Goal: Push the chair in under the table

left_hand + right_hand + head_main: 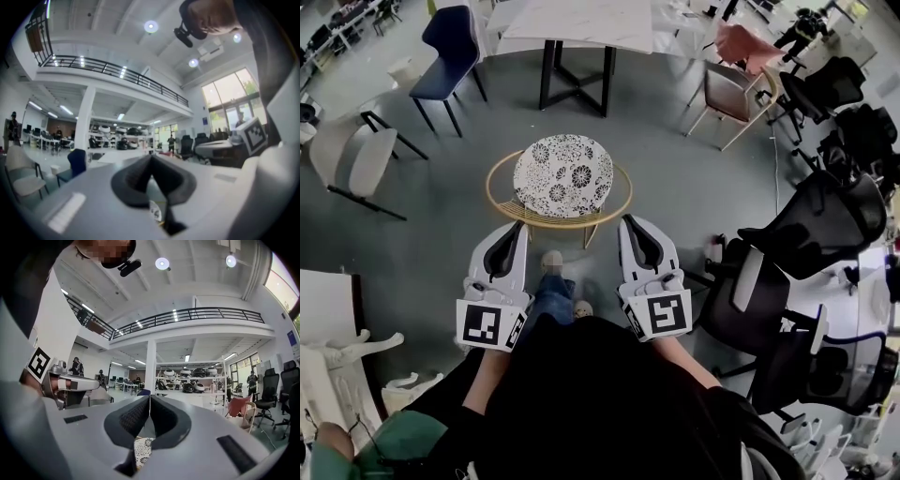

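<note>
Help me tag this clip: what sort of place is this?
Probably a big open-plan office or workshop hall: black office chairs, a white table, and a railed mezzanine overhead.

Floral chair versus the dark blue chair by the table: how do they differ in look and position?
The floral chair has a round black-and-white patterned cushion in a gold wire frame; the blue chair is plain, with dark legs. The floral chair stands by itself, apart from the table; the blue chair stands close beside the table. Both are upright and unoccupied.
</note>
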{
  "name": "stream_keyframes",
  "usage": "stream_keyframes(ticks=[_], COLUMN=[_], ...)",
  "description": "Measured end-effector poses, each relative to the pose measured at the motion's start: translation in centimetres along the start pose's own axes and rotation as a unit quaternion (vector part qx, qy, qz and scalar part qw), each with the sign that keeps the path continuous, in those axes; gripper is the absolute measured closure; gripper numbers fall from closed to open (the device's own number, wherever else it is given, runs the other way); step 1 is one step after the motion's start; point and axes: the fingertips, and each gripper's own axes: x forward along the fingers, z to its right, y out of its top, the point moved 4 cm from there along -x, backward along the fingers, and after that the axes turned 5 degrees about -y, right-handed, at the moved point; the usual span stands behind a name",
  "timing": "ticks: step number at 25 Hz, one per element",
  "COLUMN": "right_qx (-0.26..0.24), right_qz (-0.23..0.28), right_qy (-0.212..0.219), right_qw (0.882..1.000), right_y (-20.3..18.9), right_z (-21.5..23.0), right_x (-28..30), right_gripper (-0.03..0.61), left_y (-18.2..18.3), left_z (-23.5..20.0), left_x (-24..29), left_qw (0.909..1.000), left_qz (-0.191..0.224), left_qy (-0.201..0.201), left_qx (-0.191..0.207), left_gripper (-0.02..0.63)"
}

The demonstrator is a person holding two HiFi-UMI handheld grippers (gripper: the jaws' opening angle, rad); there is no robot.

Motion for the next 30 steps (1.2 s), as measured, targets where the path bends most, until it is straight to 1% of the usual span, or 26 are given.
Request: stream_keyframes(ticks=[7,14,19,21,24,26,28,30], right_qx=[0.002,0.002,0.001,0.000,-0.004,-0.002,0.003,0.008], right_qz=[-0.022,-0.058,-0.084,-0.100,-0.117,-0.136,-0.155,-0.164], right_qy=[-0.001,0.003,-0.010,-0.019,-0.014,-0.017,-0.025,-0.025], right_qw=[1.000,0.998,0.996,0.995,0.993,0.991,0.988,0.986], right_y=[-1.9,-4.8,-6.2,-6.7,-8.1,-8.7,-9.3,-10.2], right_z=[0.0,0.2,0.7,1.0,1.1,1.1,1.3,1.4], right_x=[4.7,9.5,12.2,13.2,14.5,15.4,16.1,16.5], right_gripper=[0.557,0.555,0.555,0.555,0.555,0.555,0.555,0.555], left_y=[-1.8,-4.2,-6.2,-7.0,-8.7,-9.8,-10.9,-11.9], left_z=[-4.1,-7.8,-10.6,-11.6,-12.9,-13.8,-14.7,-15.3], left_x=[3.1,6.7,9.2,10.0,11.2,11.8,12.3,12.7], left_qw=[0.9999,0.9990,0.9967,0.9956,0.9926,0.9900,0.9875,0.9852], left_qz=[-0.007,-0.028,-0.060,-0.066,-0.085,-0.104,-0.119,-0.130], left_qy=[-0.010,-0.033,-0.040,-0.044,-0.060,-0.069,-0.078,-0.087], left_qx=[-0.009,-0.011,-0.036,-0.050,-0.062,-0.064,-0.068,-0.070], left_gripper=[0.606,0.604,0.601,0.601,0.599,0.587,0.549,0.526])
